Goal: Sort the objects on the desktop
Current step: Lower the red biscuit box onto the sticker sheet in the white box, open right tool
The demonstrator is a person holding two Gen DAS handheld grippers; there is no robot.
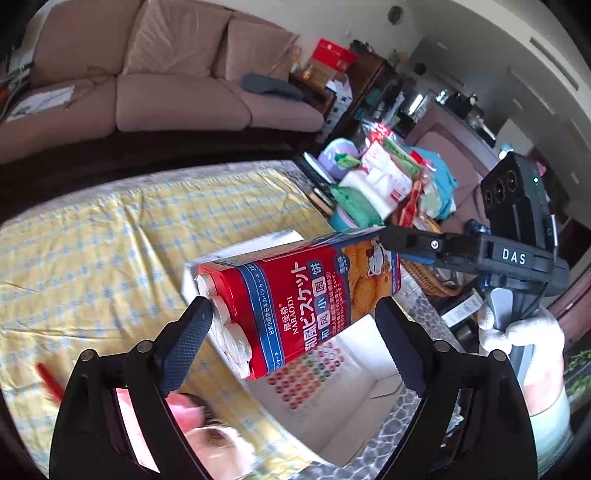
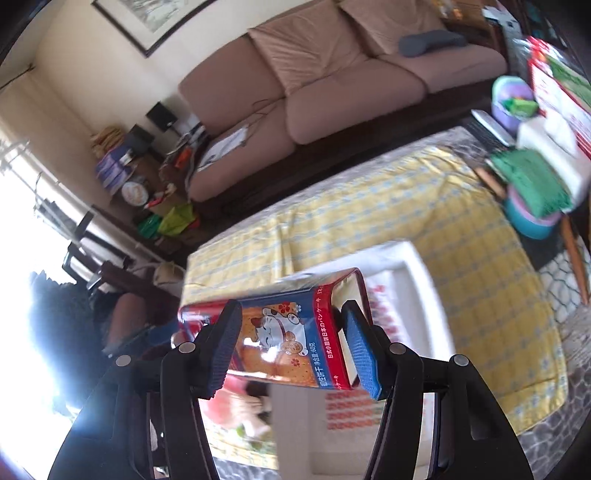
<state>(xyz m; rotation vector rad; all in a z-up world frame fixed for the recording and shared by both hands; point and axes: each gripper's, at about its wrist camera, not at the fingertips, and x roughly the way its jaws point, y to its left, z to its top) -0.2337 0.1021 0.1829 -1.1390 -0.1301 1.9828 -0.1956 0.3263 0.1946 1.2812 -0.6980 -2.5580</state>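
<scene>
Left tongs [image 1: 295,325] sit wide open in the foreground of the left wrist view, fingers either side of the biscuit box [image 1: 295,306] w/o clearly touching it; box's open end w/ white wrapped rolls faces the left finger. Right tongs [image 2: 295,350] are clamped on the same box [image 2: 295,332], blue pads pressed on its sides, box tilted and held in the air above a white box [image 2: 402,280] on the yellow checked cloth [image 2: 461,229] covering the tabletop. Left view alone shows the right tongs [image 1: 399,240] from outside, gripping the box's far end, plus a gloved hand [image 1: 517,332] on the handle and a wicker basket [image 1: 432,280]. Right view alone shows the box's cat picture, a framed picture [image 2: 147,18] on the wall, bright window at left. Both show the sofa [image 1: 166,92] and clutter pile [image 1: 388,184].
</scene>
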